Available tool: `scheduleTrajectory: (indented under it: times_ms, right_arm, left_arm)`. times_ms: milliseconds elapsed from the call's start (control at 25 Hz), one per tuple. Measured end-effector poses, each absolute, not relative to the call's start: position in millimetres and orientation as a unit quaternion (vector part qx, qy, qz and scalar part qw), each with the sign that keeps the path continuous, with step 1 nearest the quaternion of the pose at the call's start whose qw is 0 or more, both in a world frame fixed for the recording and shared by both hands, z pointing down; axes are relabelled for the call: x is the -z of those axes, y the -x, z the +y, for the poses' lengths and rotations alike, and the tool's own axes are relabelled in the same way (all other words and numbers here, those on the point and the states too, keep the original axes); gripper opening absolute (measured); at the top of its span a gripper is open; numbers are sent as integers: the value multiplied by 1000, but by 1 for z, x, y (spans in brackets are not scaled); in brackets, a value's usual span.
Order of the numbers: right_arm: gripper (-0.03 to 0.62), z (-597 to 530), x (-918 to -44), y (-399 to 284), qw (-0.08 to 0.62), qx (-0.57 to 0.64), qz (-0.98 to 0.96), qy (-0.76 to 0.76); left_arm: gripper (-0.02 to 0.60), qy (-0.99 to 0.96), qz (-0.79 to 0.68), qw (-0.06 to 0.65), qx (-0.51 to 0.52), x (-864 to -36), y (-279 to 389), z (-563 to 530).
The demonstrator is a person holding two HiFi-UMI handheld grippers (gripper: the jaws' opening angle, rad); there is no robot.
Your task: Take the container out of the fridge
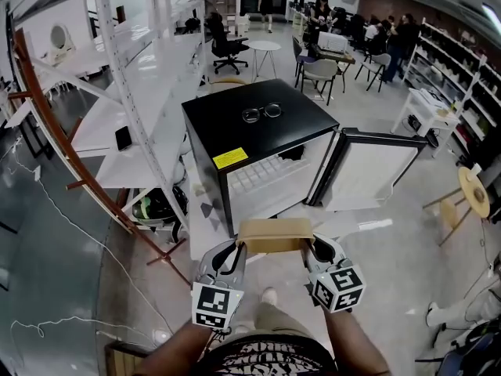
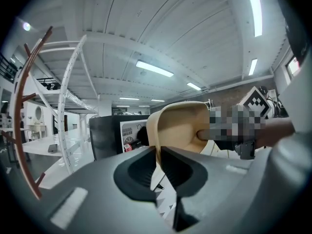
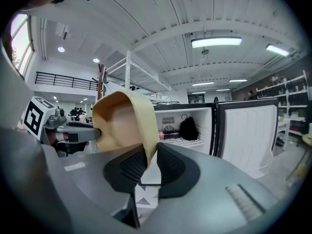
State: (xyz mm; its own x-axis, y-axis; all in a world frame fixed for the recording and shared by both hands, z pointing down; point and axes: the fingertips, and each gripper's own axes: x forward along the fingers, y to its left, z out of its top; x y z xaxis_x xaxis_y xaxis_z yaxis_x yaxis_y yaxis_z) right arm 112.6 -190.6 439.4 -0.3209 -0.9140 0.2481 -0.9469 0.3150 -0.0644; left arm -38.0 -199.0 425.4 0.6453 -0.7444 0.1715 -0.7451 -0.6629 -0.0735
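The tan container [image 1: 275, 235] hangs in the air outside the black fridge [image 1: 250, 143], just in front of its open compartment. The left gripper [image 1: 239, 247] has its fingers clenched on the container's left wall and the right gripper [image 1: 310, 246] pinches the right wall (each rim sits between ribbed pads). The fridge door [image 1: 368, 167] stands wide open. A pair of glasses [image 1: 261, 113] lies on the fridge top.
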Motion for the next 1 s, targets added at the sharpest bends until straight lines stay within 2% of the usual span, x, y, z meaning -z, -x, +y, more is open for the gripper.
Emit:
scheduleTrajectory:
  times_ms: [1000]
  right_arm:
    - [77,-194,-433,-109,107,-85,-810,-570]
  left_arm:
    - [34,-906,-413,12,-88,-429,42,-200]
